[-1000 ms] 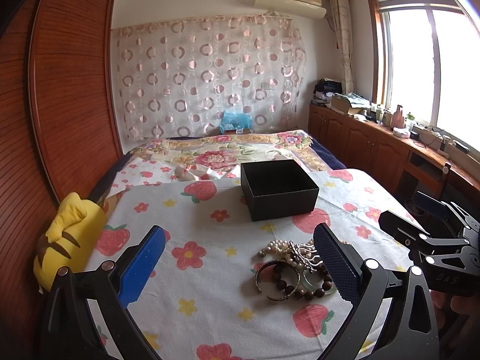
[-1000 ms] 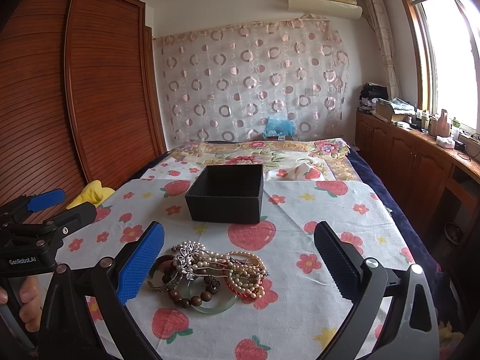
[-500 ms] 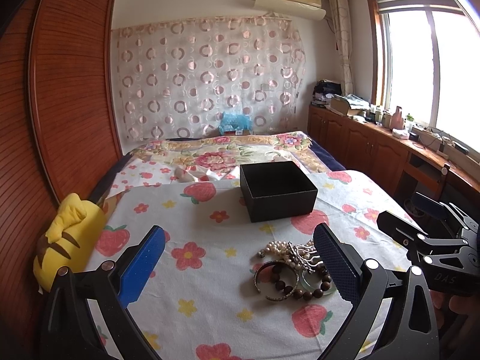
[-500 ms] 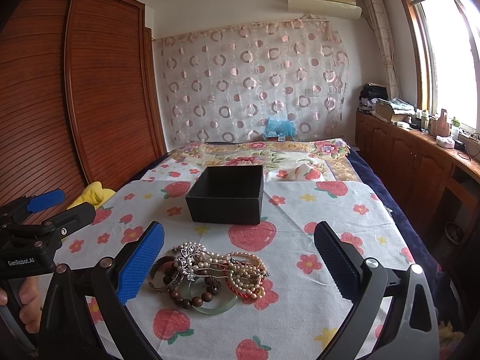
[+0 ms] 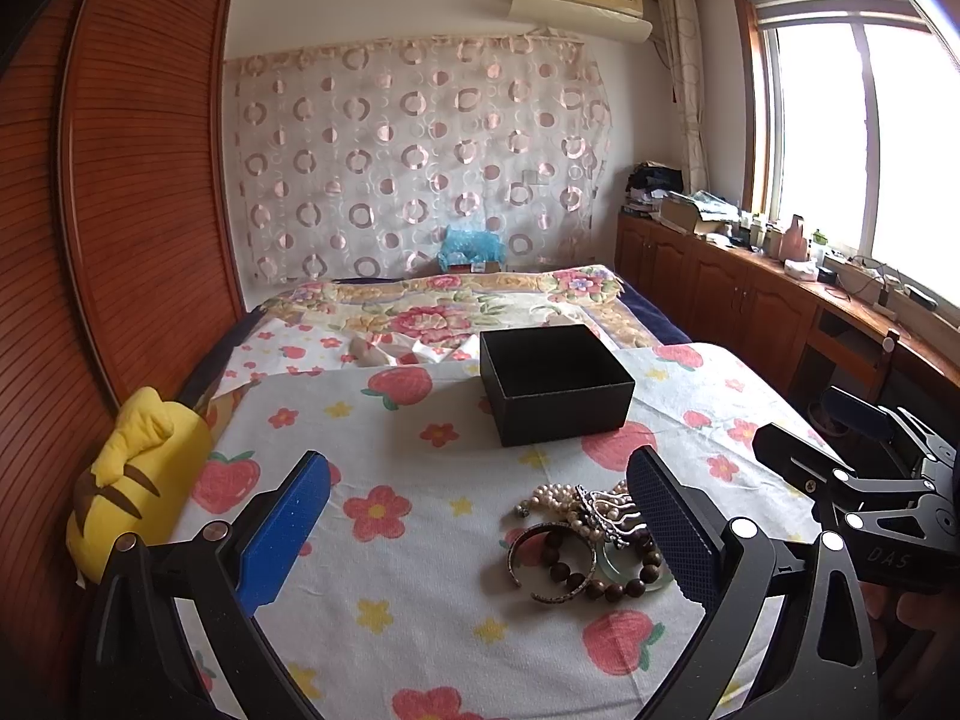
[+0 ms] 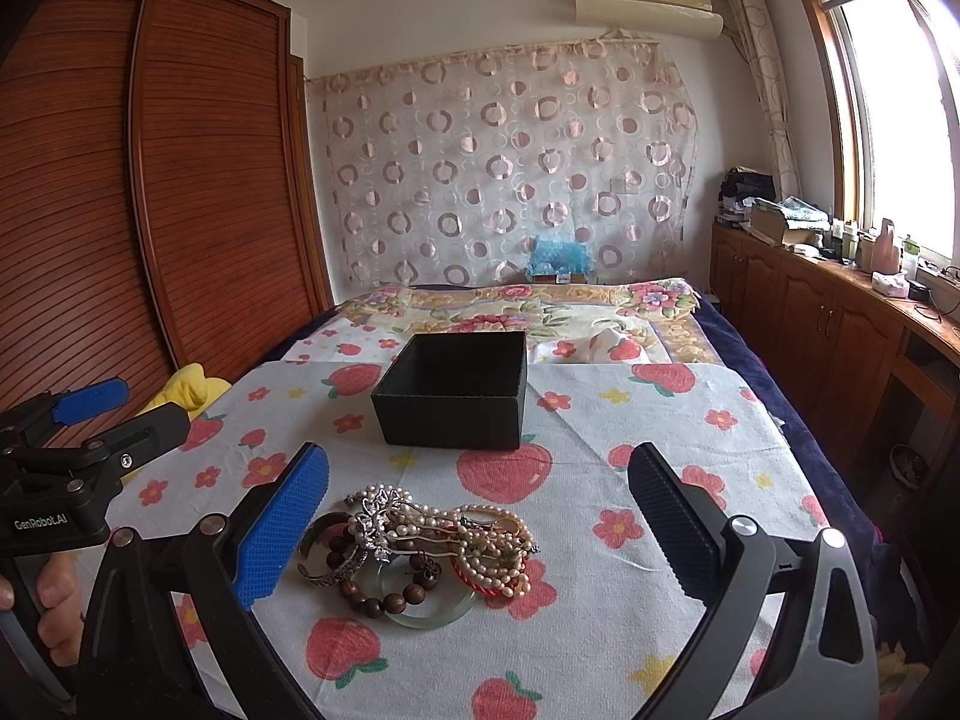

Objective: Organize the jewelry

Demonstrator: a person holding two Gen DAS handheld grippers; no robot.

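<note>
A pile of jewelry lies on the strawberry-print cloth: pearl strands, a silver hair comb, wooden bead bracelets, a silver bangle, a pale green jade bangle. It also shows in the left wrist view. An open, empty black box stands behind the pile, also in the left wrist view. My right gripper is open, hovering above the pile. My left gripper is open and empty, with the pile near its right finger.
A yellow plush toy lies at the bed's left edge by the wooden wardrobe. A floral quilt covers the far bed. Wooden cabinets with clutter run along the right under the window.
Both views have shifted only slightly; the jewelry and box have not moved. Both grippers stay open.
</note>
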